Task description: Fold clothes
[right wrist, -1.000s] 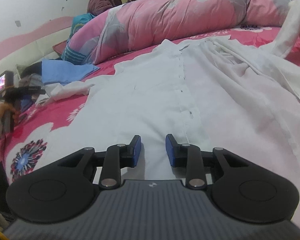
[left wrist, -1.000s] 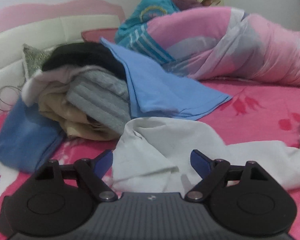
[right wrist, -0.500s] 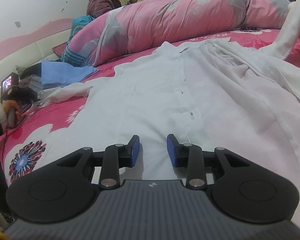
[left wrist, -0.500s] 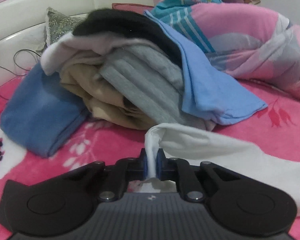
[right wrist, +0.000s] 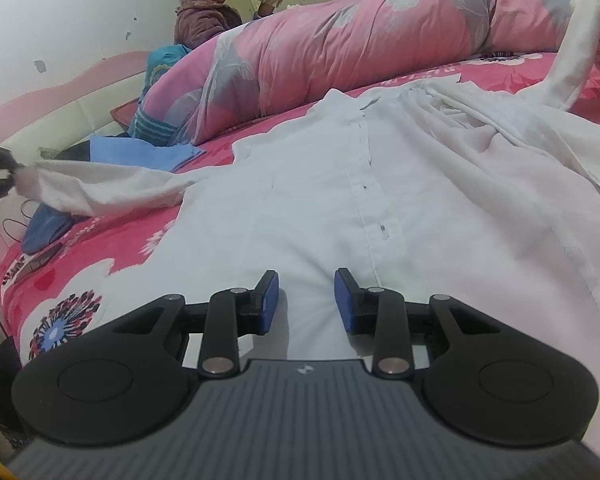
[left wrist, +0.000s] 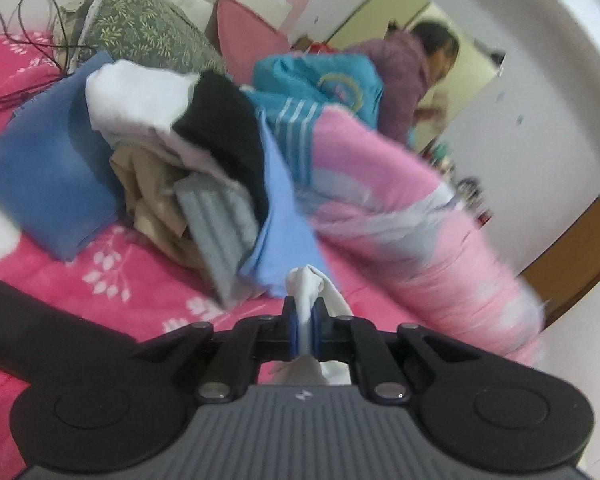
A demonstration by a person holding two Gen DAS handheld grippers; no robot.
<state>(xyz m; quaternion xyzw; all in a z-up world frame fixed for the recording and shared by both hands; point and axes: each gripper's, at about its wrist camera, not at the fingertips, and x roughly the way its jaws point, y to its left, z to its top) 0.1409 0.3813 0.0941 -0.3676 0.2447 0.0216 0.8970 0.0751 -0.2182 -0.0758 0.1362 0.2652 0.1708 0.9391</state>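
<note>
- The white shirt [right wrist: 312, 208] lies spread front-up across the pink bed [right wrist: 112, 248], button strip running away from the right gripper [right wrist: 306, 300]; its sleeve [right wrist: 100, 188] stretches off toward the left edge of the right view.
- The left gripper [left wrist: 305, 322] is clamped on the sleeve's end [left wrist: 309, 286], with only a thin bunch of cloth between the pads. A pinch that small may slip out if the sleeve is pulled hard across the shirt.
- The right gripper hovers low over the shirt's lower front, jaws partly apart with nothing between them, so nothing pins the body. A tug on the sleeve could drag the whole shirt sideways and wrinkle the flat panel.
- The pile of clothes [left wrist: 188, 168] and the blue cloth [left wrist: 284, 216] sit close behind the raised sleeve; a wide swing could snag or topple them.
- The far side of the shirt [right wrist: 500, 152] is already rumpled, so a fold made now may come out uneven.
</note>
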